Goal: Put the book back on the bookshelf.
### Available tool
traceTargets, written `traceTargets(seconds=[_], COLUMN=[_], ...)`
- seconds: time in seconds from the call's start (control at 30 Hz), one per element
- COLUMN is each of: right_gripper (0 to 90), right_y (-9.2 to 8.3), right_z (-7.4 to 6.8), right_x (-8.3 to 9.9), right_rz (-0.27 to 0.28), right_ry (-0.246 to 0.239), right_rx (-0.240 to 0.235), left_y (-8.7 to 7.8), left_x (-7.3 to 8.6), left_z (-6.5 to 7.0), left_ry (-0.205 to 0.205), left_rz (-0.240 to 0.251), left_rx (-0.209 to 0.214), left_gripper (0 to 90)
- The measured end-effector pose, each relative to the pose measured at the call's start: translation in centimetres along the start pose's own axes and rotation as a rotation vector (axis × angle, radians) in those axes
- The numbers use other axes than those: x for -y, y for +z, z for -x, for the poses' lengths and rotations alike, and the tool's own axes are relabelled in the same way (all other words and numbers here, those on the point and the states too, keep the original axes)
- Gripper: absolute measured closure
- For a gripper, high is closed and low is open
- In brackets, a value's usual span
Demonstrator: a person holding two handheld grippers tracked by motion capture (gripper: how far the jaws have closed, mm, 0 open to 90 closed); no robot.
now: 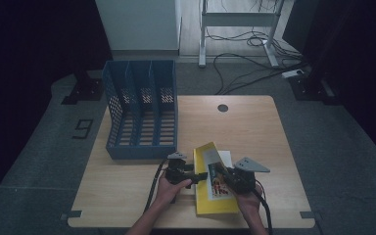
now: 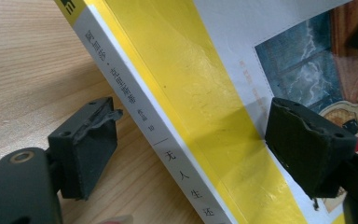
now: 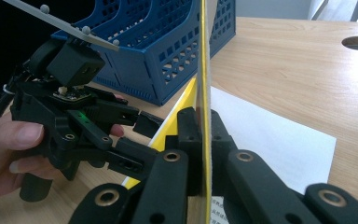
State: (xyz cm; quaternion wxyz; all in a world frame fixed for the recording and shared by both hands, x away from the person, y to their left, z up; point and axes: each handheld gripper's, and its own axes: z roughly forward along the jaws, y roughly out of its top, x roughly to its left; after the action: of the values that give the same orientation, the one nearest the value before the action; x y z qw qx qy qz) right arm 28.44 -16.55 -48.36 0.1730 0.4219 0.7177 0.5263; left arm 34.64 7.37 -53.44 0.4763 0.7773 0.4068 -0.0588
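Behind the yellow book (image 1: 214,182), blue file rack (image 1: 142,110) compartments hold nothing.

Blue slotted file rack (image 1: 142,110) on wooden table (image 1: 254,132), floor cables (image 1: 254,58)

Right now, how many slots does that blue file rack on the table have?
3, side by side in the blue file rack at the table's far left: a left, a middle and a right slot, all apparently empty.
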Motion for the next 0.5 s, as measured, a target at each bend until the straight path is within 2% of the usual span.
traceTargets(seconds=[0.07, 0.27, 0.5], right_gripper=[87.5, 87.5, 87.5], right_y=[0.02, 0.20, 0.10], right_z=[-0.03, -0.26, -0.33], right_x=[-0.06, -0.03, -0.14], right_rz=[0.002, -0.001, 0.002], right_ry=[0.000, -0.014, -0.007], right_rx=[-0.008, -0.008, -0.016], left_y=[0.01, 0.22, 0.08], left_x=[-0.03, 0.01, -0.03], left_z=[0.09, 0.06, 0.16], left_ry=[-0.005, -0.018, -0.024], left_rz=[0.004, 0.000, 0.001], left_rx=[0.013, 0.020, 0.023], left_gripper=[17.3, 16.1, 16.0])
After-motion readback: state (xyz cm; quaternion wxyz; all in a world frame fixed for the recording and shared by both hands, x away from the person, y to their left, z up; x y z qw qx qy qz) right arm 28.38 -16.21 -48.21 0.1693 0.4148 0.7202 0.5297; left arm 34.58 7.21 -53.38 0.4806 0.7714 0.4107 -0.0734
